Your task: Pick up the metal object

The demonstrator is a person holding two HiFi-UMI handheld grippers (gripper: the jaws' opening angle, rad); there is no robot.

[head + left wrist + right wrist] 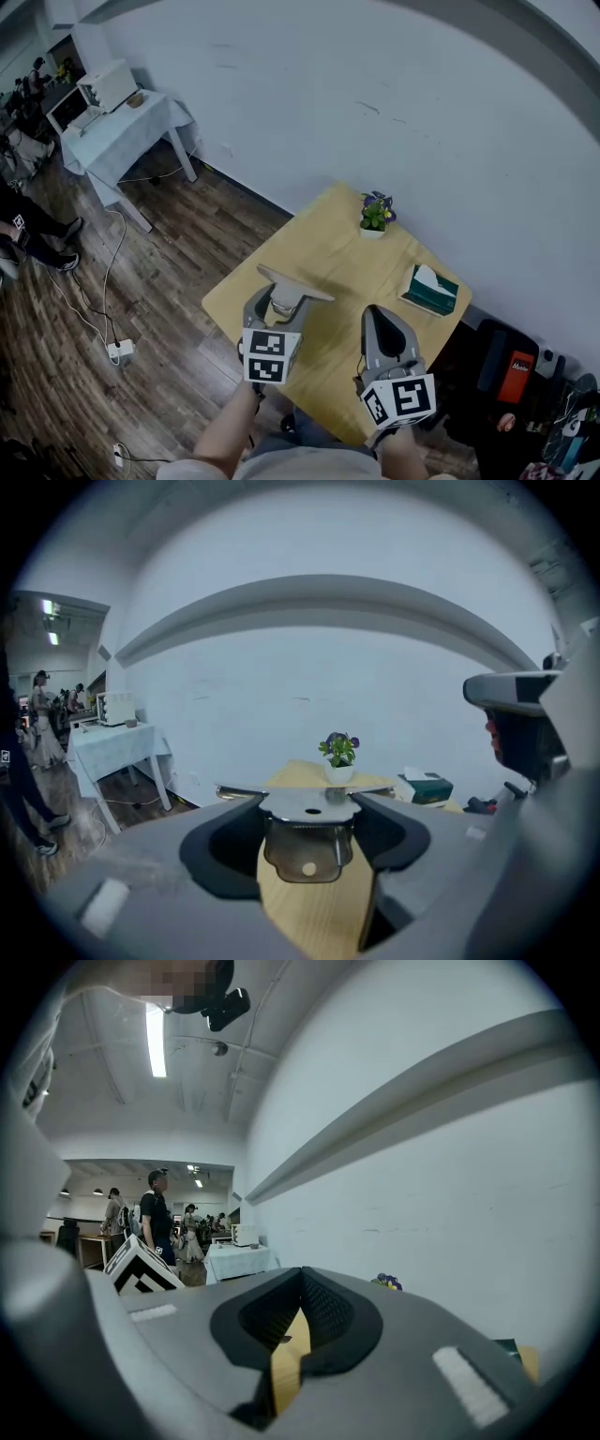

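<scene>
The metal object is a flat grey plate with a bent tab hanging under it. It is held above the near left part of the wooden table. My left gripper is shut on it, and the plate's wide top spans both jaws in the left gripper view. My right gripper hovers over the table's near edge to the right, shut, with nothing between its jaws.
A small potted plant stands at the table's far corner, and a green tissue box lies near its right edge. A white-clothed side table stands far left. Cables and a power strip lie on the wood floor. Bags sit at right.
</scene>
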